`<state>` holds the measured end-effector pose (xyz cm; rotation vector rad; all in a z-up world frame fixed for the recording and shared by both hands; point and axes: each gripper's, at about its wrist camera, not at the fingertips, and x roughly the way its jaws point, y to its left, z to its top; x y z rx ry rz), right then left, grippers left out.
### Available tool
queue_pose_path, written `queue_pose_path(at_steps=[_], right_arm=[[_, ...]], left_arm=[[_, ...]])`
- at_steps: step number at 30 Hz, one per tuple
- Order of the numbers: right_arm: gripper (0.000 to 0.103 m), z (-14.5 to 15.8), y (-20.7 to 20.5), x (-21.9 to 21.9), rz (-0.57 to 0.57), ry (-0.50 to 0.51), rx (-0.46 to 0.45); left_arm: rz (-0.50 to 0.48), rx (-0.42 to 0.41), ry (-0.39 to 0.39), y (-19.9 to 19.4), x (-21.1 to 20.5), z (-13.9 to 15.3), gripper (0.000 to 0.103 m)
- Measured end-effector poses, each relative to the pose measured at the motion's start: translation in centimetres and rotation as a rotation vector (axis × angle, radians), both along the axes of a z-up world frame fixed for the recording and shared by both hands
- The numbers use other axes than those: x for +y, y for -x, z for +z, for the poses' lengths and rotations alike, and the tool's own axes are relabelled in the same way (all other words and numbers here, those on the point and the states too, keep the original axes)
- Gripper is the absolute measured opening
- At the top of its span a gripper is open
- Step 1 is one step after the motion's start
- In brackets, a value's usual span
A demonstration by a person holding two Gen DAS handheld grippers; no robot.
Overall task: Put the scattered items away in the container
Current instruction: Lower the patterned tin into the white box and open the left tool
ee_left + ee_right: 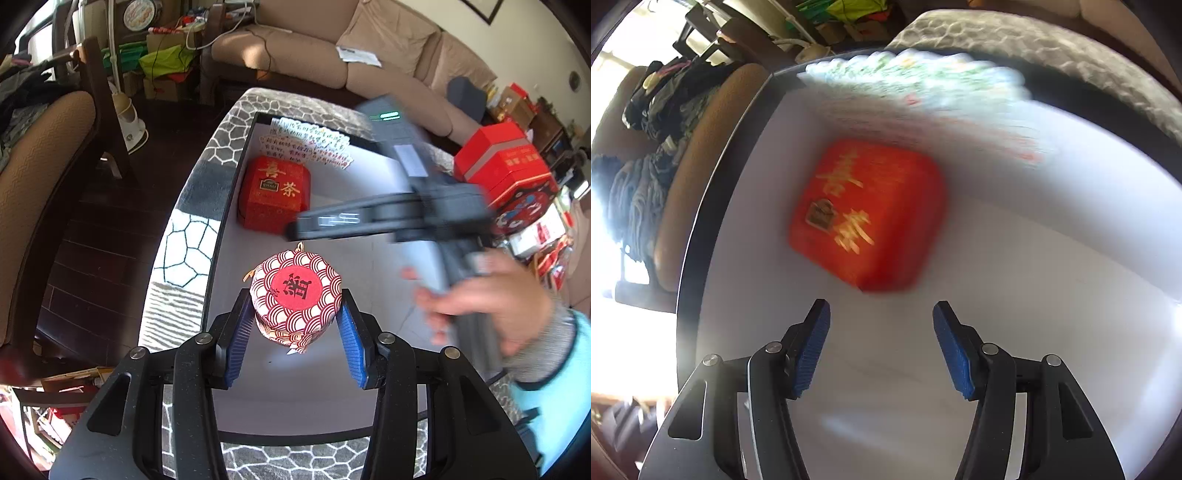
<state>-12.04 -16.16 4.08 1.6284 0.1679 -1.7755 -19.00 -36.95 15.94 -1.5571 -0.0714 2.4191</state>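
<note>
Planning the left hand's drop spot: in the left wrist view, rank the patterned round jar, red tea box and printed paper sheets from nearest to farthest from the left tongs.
1. Patterned round jar: between the left tongs.
2. Red tea box: farther in, left side of the container.
3. Printed paper sheets: against the far wall.

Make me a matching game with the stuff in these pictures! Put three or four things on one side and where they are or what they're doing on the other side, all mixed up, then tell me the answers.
Things:
1. round jar with the red-and-white wave cloth
2. red tea box with gold writing
3. right gripper
4. stack of printed paper cards

Places or states:
A. open, nothing between its blue pads
B. lying at the far end of the white tray
C. squeezed between the left gripper's blue pads
D. sitting in the tray, beyond the jar

Pairs: 1-C, 2-D, 3-A, 4-B
</note>
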Motion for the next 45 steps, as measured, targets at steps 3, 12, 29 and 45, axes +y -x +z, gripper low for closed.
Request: queue_pose_path(at_steps=[3, 12, 29, 45], right_arm=[[0.060, 3.1, -0.6, 3.2, 0.018, 0.012, 0.076], [0.064, 8.2, -1.7, 4.7, 0.054, 0.055, 0.137], [0.064, 6.8, -2.6, 4.6, 0.104, 0.071, 0.130], [0.064, 7.7, -2.4, 6.8, 0.098, 0.046, 0.159]], left_arm=[[-0.014, -0.027, 0.050, 1.0, 1.4, -1.1, 0.042], [-0.019, -0.167, 0.220, 6.0, 6.7, -6.1, 0.042], [0.035, -0.324, 0.232, 7.8, 7.3, -9.4, 0.042], [0.027, -0.342, 0.191, 8.2, 11.1, -8.6, 0.042]])
